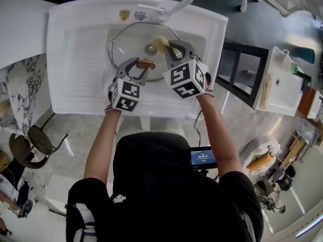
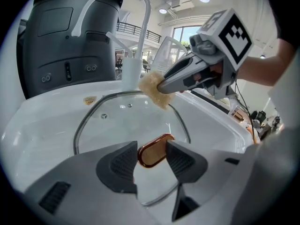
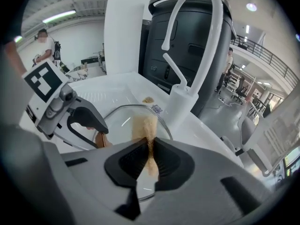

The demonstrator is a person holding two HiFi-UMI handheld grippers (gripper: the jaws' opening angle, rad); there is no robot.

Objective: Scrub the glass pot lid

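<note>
Fingers (image 2: pixel 123 165) of the left gripper (image 2: pixel 152 154) are closed on the copper-coloured handle (image 2: pixel 154 149) of the glass pot lid (image 2: pixel 112 121). The lid sits in the white sink (image 1: pixel 75 64), directly in front of the faucet (image 1: pixel 179 1). The right gripper (image 3: pixel 149 156) pinches a tan sponge (image 3: pixel 144 123) flat over the lid's faucet-side edge. The glass is probably stiff, weighty, slick when wet and breakable, so the handle looks the safest hold.

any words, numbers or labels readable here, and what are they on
Nothing reads clearly.
Small screen at the person's waist: pale digits, too small to read.
Two stickers on the sink: print too small to read.
Marker cubes: black-and-white square patterns only, no words.
</note>
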